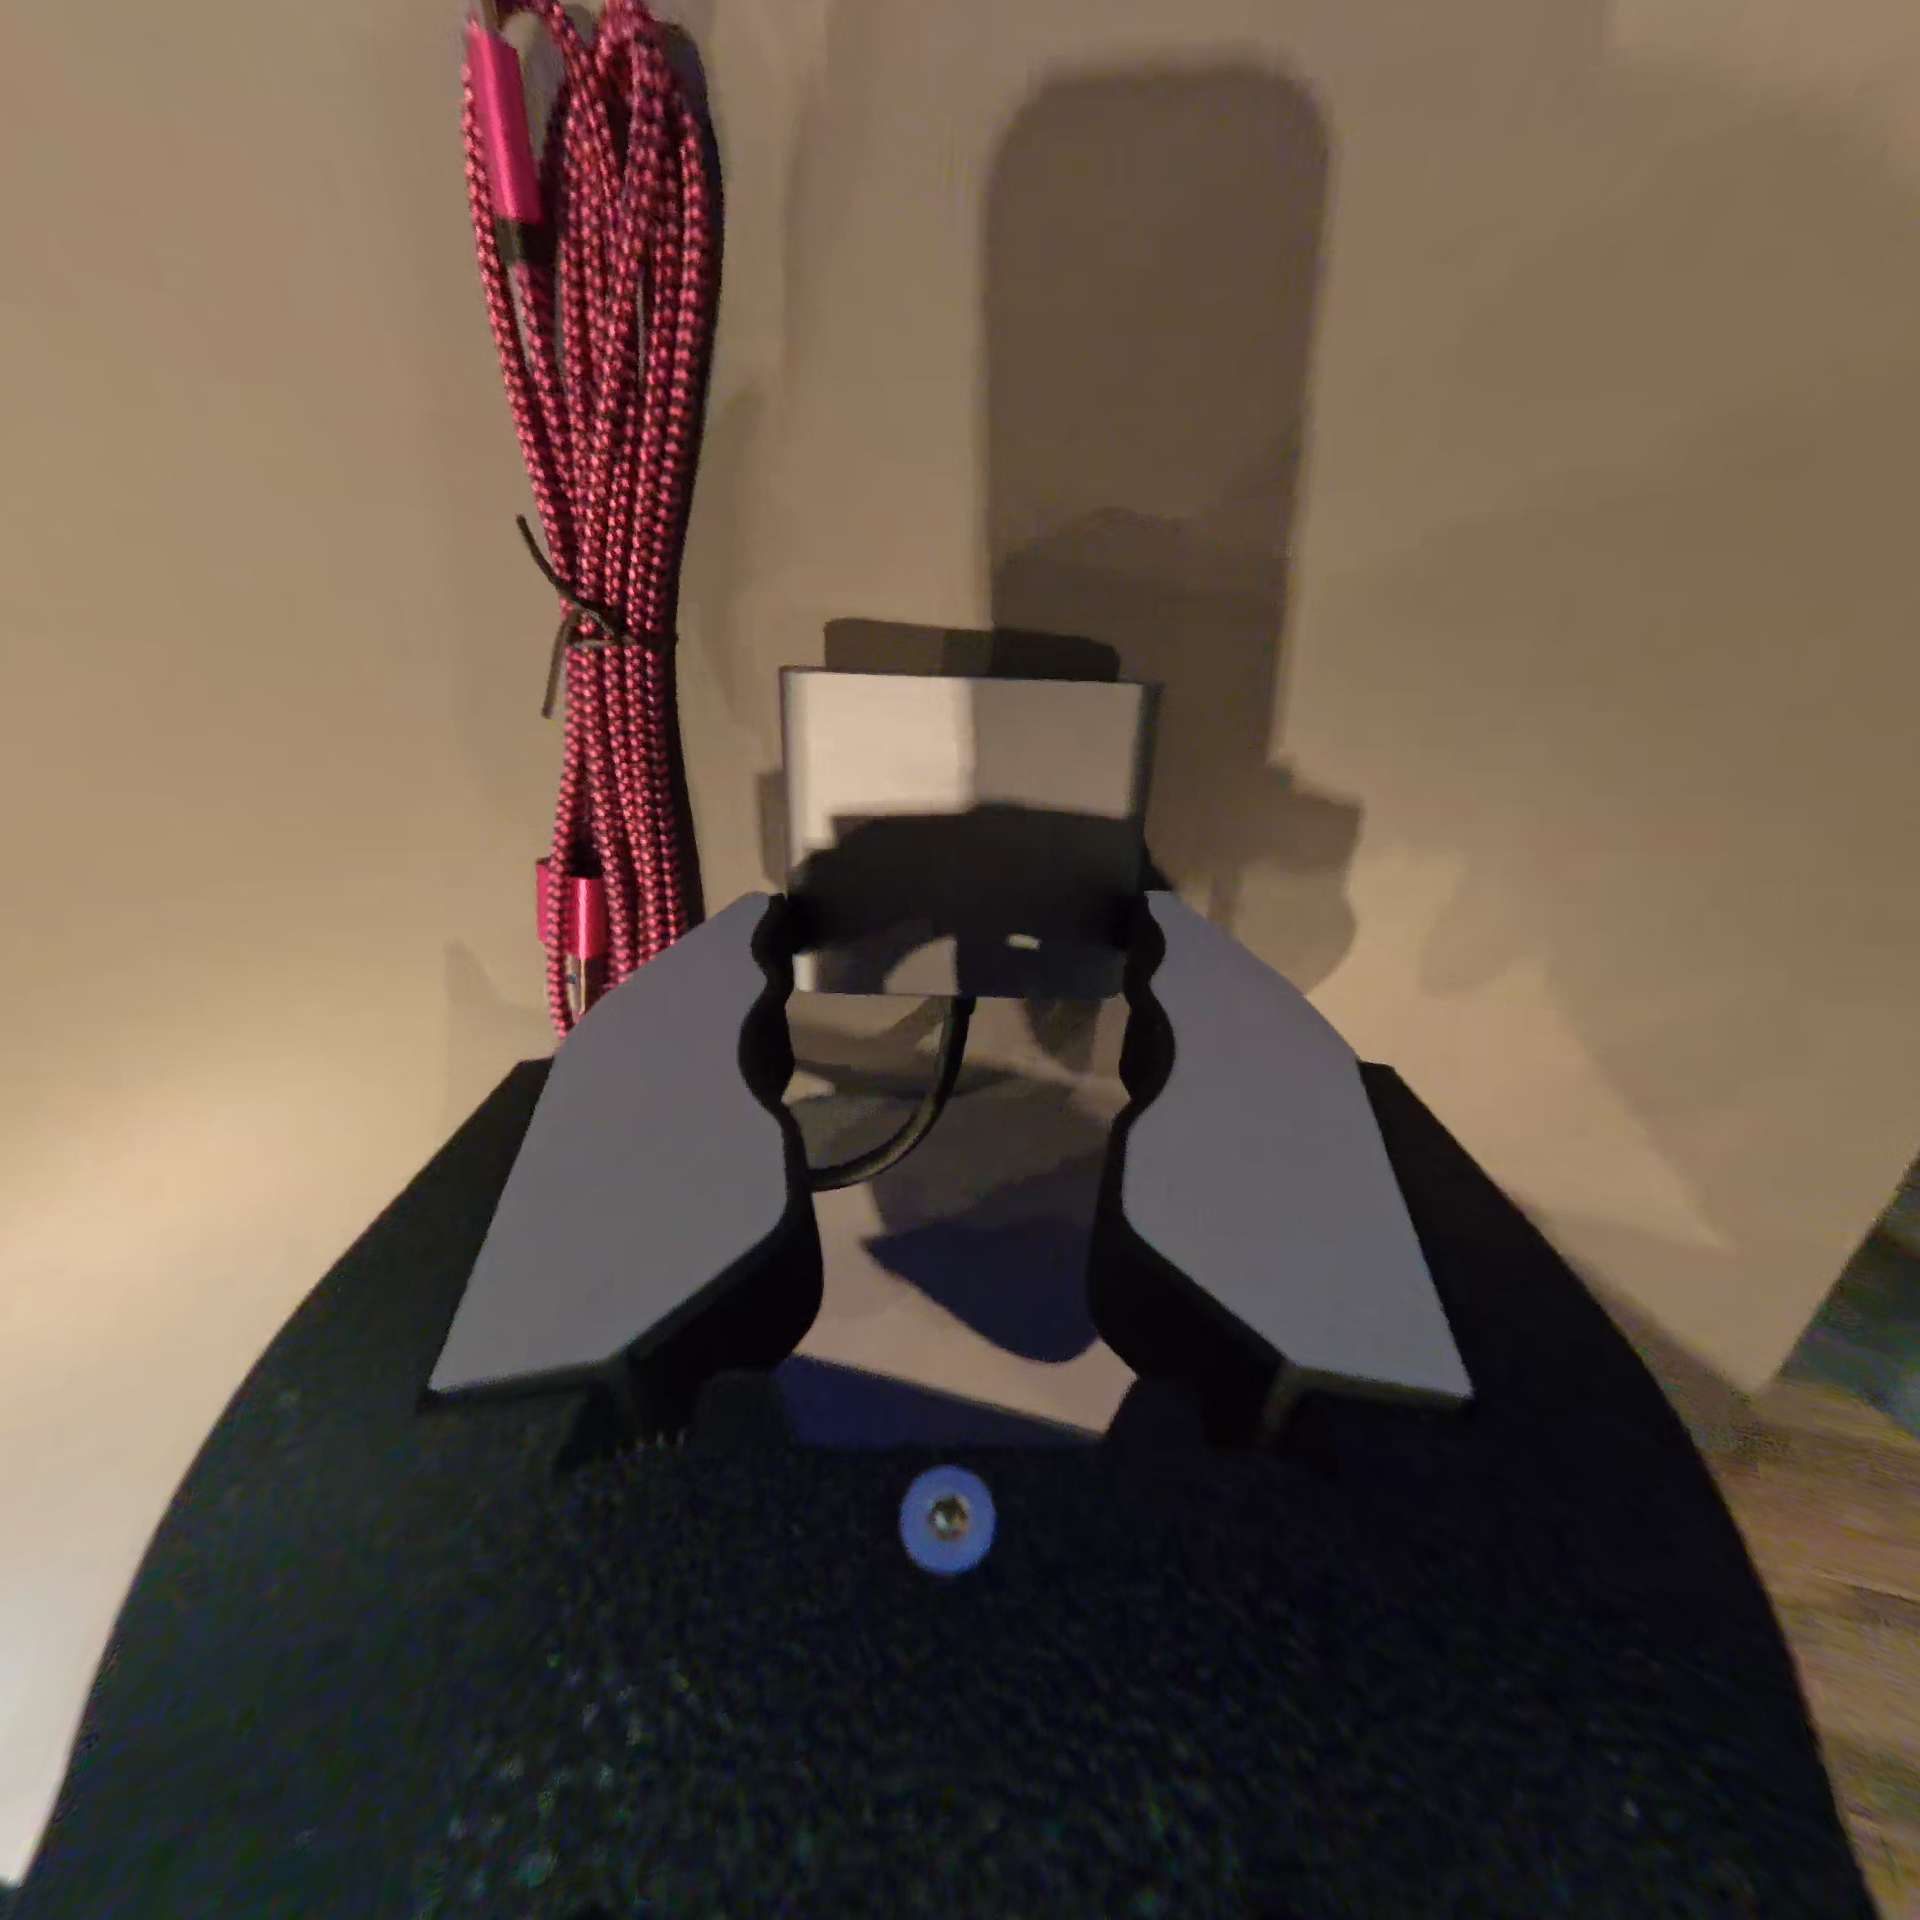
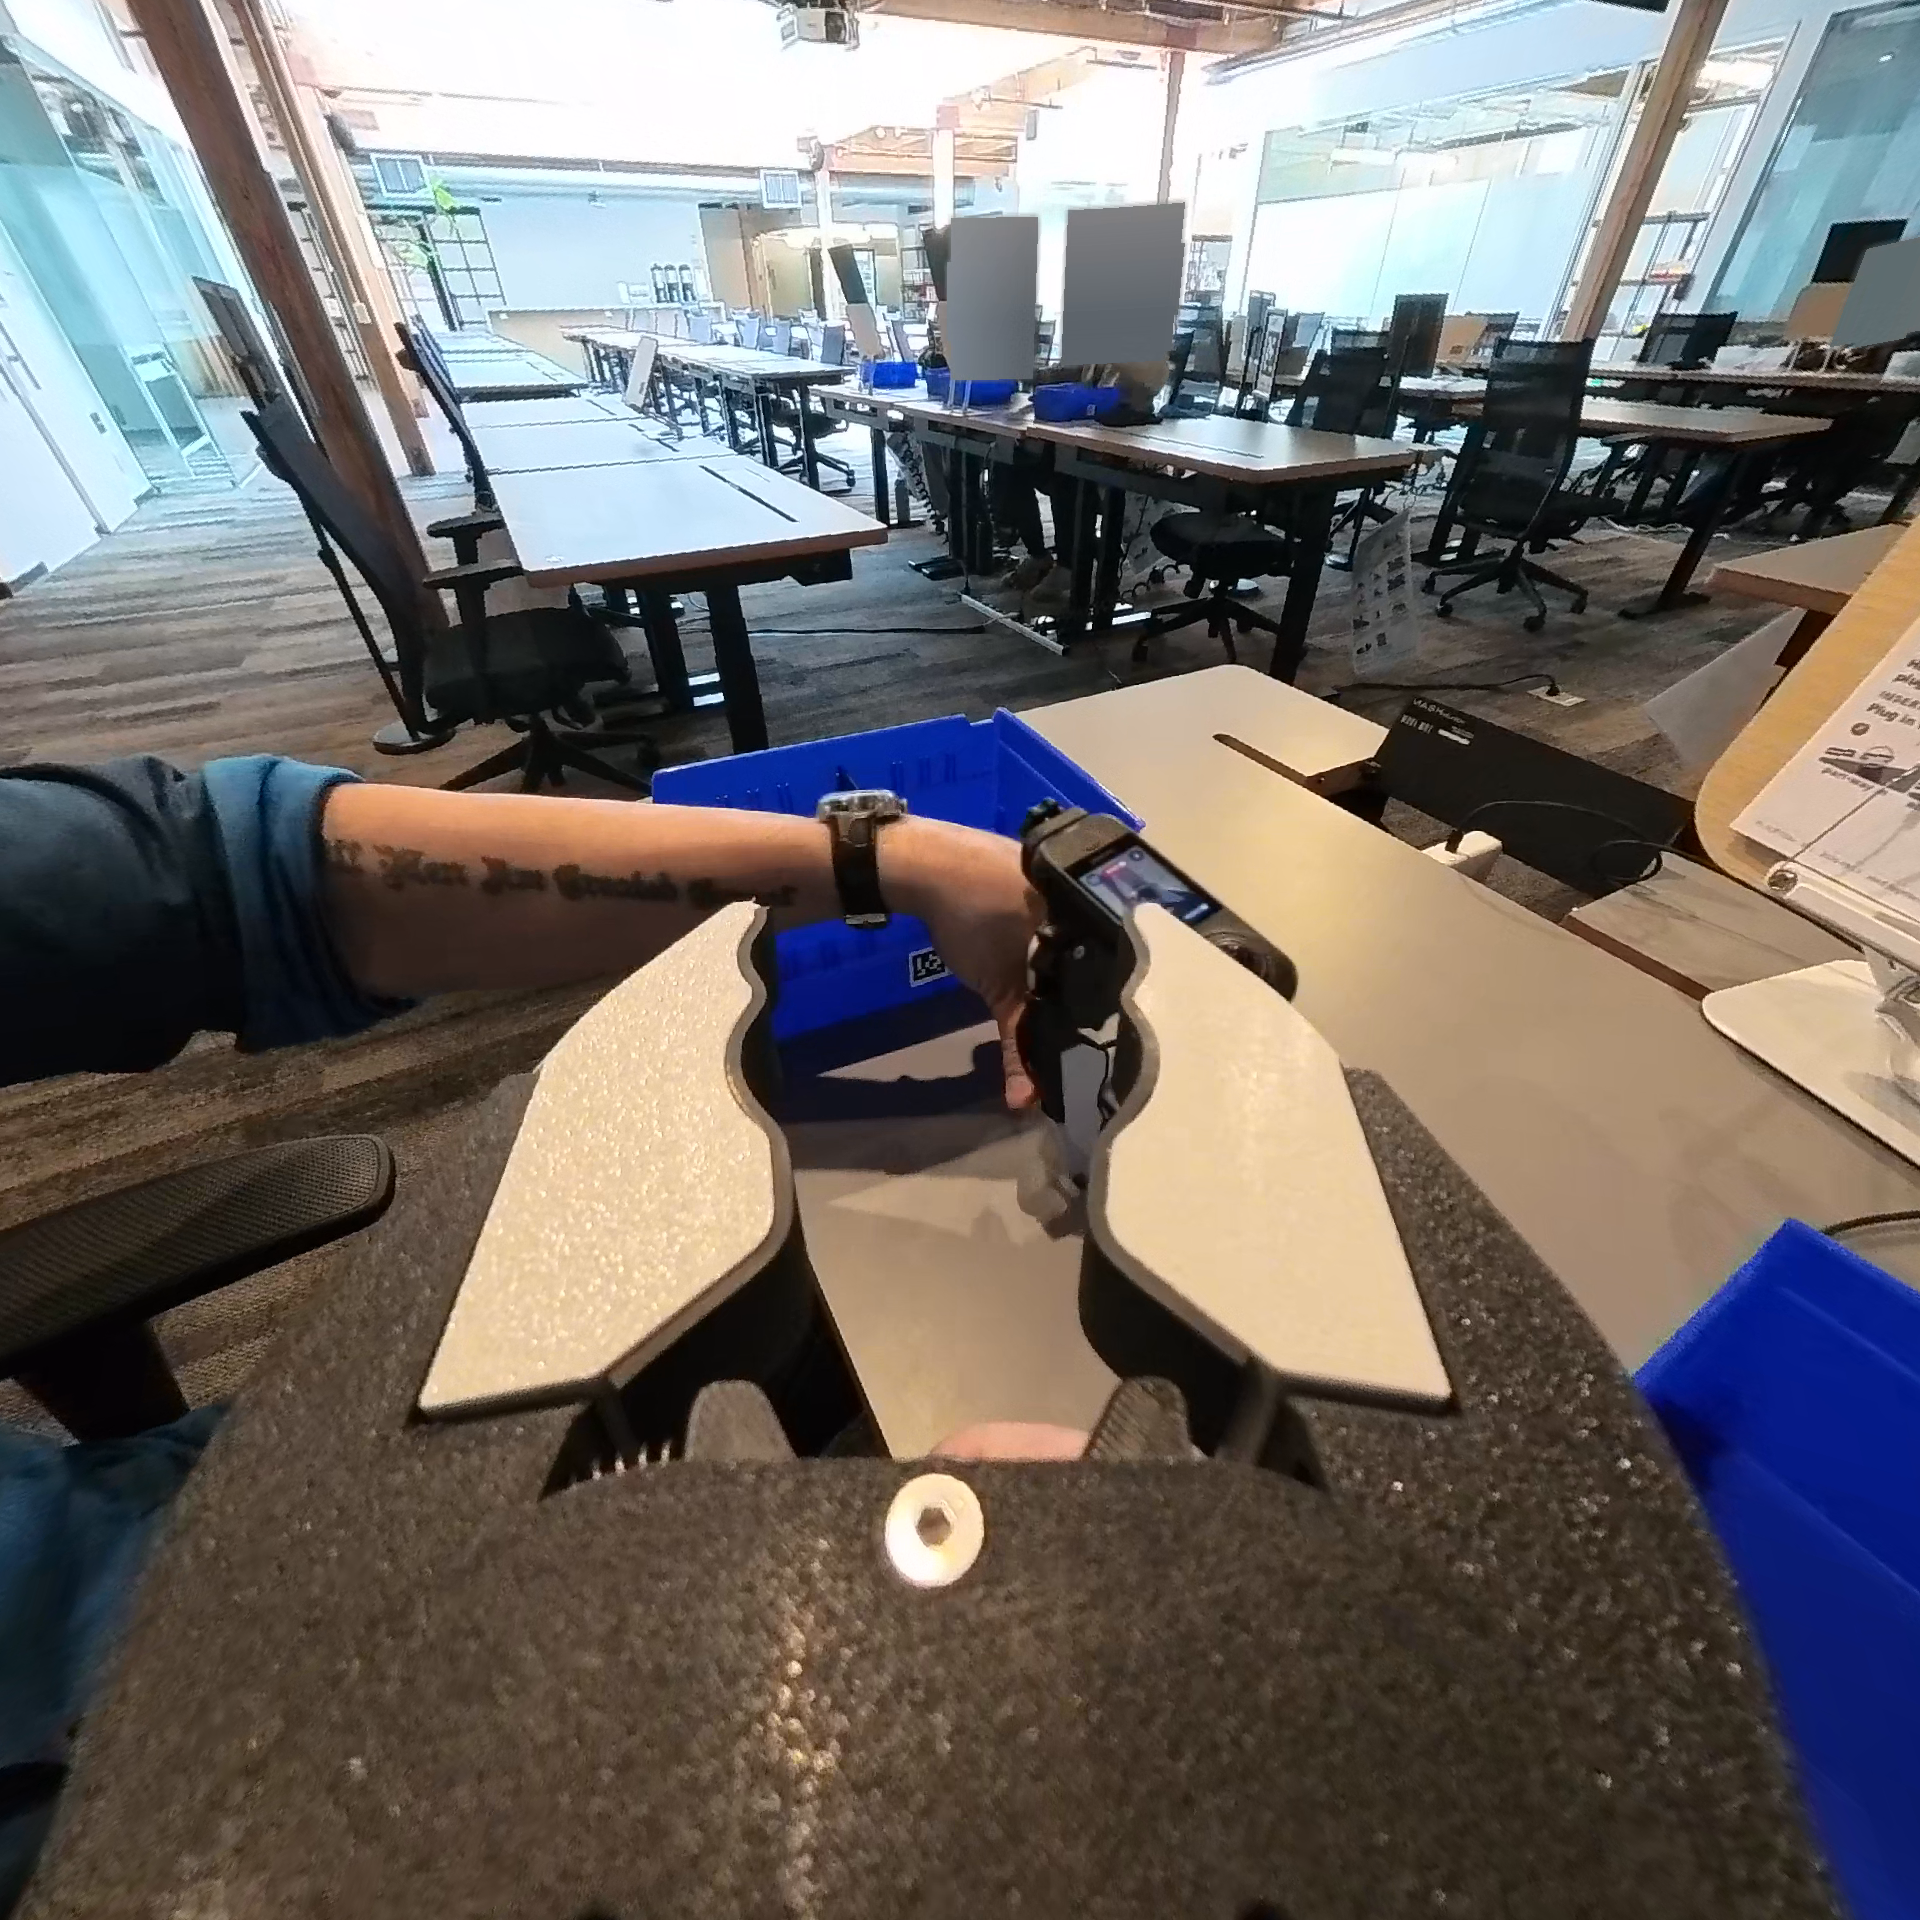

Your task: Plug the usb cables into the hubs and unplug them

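In the left wrist view a silver USB hub (image 1: 966, 769) lies on the beige table. Its near end sits between my left gripper's (image 1: 956, 925) fingertips, which touch both its sides. The hub's thin black lead (image 1: 925, 1122) curls back between the fingers. A bundled pink braided USB cable (image 1: 613, 499), tied with a twist tie, lies just left of the hub. My right gripper (image 2: 948, 935) is open and empty above the table's near edge. In the right wrist view the left gripper (image 2: 1070, 1143) points down at the table, held by a bare forearm with a watch.
A blue bin (image 2: 831, 769) stands behind the left arm and another blue bin (image 2: 1787, 1455) at the near right. An instruction sheet on a stand (image 2: 1849, 790) and a black box (image 2: 1507, 769) are at the right. A chair armrest (image 2: 187, 1195) is at the left. The grippers' ends are close to 30 cm from one another.
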`<state>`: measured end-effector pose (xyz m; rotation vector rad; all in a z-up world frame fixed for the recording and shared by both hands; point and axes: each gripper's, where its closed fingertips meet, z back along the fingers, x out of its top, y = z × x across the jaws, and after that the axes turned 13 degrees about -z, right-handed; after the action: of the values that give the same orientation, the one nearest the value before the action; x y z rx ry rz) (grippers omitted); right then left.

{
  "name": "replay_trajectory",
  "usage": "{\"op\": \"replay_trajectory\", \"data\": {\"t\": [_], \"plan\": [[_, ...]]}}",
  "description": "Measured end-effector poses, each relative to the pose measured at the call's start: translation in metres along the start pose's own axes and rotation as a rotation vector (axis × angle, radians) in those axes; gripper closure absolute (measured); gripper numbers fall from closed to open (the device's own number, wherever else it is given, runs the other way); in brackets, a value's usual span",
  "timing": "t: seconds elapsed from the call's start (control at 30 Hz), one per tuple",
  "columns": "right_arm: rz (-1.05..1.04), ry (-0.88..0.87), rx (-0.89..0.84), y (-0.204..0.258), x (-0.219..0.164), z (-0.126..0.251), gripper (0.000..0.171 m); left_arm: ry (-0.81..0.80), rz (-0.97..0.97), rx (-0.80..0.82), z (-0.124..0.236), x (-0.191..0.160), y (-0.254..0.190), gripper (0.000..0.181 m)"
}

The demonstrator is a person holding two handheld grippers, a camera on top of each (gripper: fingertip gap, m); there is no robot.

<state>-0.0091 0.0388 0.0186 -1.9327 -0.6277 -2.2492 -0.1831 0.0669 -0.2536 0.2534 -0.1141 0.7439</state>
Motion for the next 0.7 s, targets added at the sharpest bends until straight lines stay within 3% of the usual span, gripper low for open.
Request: {"op": "replay_trajectory", "data": {"t": [0.17,0.3,0.47,0.7], "plan": [[-0.001,-0.006,-0.002,-0.001,0.001,0.001,0.110,0.110,-0.215,0.155,0.005,-0.003,0.002,0.120],[-0.004,-0.002,0.001,-0.001,0.000,0.000,0.110,0.158,-0.298,0.182,0.006,-0.002,-0.007,0.120],[0.004,0.003,0.000,0.002,-0.001,-0.002,0.110,0.147,-0.289,0.190,0.012,0.000,-0.008,0.120],[0.002,0.002,0.001,0.002,-0.001,-0.002,0.110,0.022,-0.097,0.162,0.026,0.008,0.017,0.120]]}}
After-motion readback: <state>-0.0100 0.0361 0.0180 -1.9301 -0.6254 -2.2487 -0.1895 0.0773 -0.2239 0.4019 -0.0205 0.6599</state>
